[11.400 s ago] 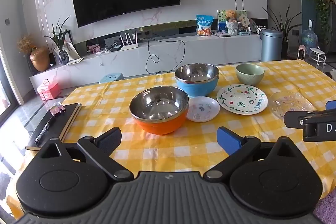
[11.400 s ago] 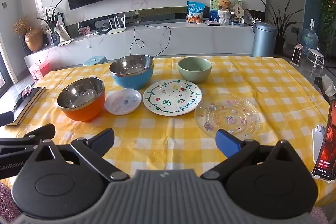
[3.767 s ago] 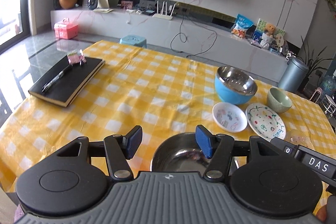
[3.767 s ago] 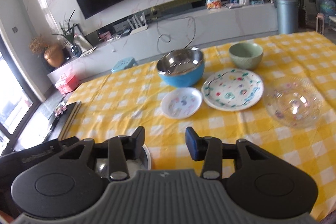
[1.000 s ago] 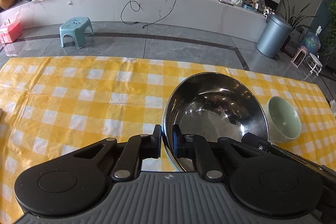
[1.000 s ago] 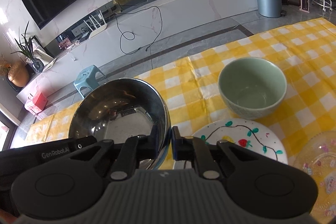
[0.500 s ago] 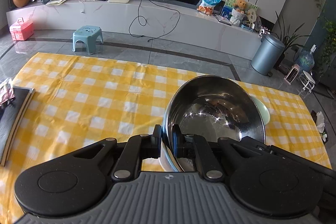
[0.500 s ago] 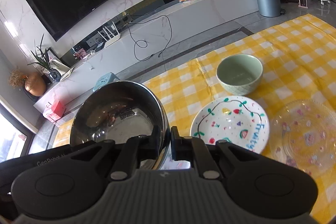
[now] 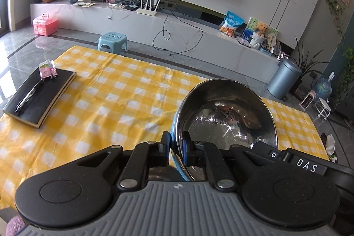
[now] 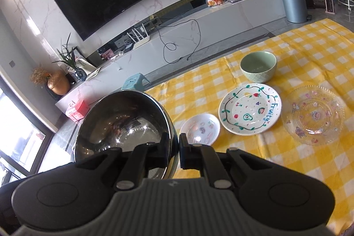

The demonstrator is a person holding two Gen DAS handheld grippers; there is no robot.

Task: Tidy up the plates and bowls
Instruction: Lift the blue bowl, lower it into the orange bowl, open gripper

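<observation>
Both my grippers: left gripper (image 9: pixel 176 146) and right gripper (image 10: pixel 173 152) clamped on steel bowl (image 9: pixel 223 116) rim | bowl lifted above checked tablecloth (image 9: pixel 115 90)

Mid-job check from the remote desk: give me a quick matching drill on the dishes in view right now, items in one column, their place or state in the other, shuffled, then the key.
Items
1. steel bowl
2. green bowl
3. fruit-pattern plate
4. clear glass plate

Places or states
A. flat on the cloth at the right end of the row of plates
B. flat on the cloth between the small plate and the glass one
C. its rim pinched by both the left gripper and the right gripper
D. upright on the cloth, beyond the plates

Pairs: 1-C, 2-D, 3-B, 4-A
</observation>
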